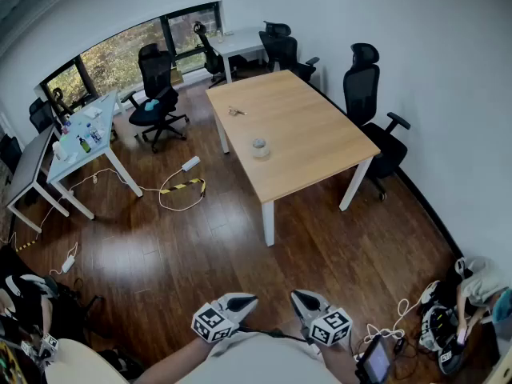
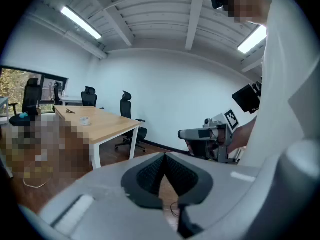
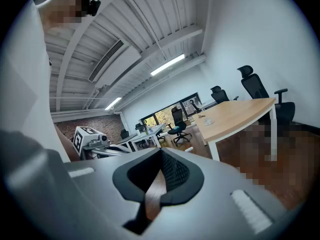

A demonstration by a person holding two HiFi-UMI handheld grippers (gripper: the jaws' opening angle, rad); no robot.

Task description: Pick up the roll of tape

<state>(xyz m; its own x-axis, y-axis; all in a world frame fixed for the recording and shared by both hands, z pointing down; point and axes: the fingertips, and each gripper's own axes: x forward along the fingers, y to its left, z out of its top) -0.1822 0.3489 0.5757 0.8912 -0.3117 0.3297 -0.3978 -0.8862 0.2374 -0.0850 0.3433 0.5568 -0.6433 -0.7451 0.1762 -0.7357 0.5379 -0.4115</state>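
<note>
The roll of tape (image 1: 260,147) is a small pale ring lying flat near the front-left part of the light wooden table (image 1: 320,146), far across the room from me. It shows tiny in the left gripper view (image 2: 85,120) and in the right gripper view (image 3: 208,120). My left gripper (image 1: 245,301) and right gripper (image 1: 299,298) sit side by side at the bottom of the head view, close to my body, well short of the table. Both have their jaws together with nothing between them, seen in the left gripper view (image 2: 164,156) and the right gripper view (image 3: 161,152).
A small bunch of keys (image 1: 235,111) lies on the far part of the table. Black office chairs (image 1: 368,94) stand to the right and behind it. A cluttered white desk (image 1: 84,138) stands left, with a cable and power strip (image 1: 186,184) on the wooden floor. Gear lies at the bottom right (image 1: 448,326).
</note>
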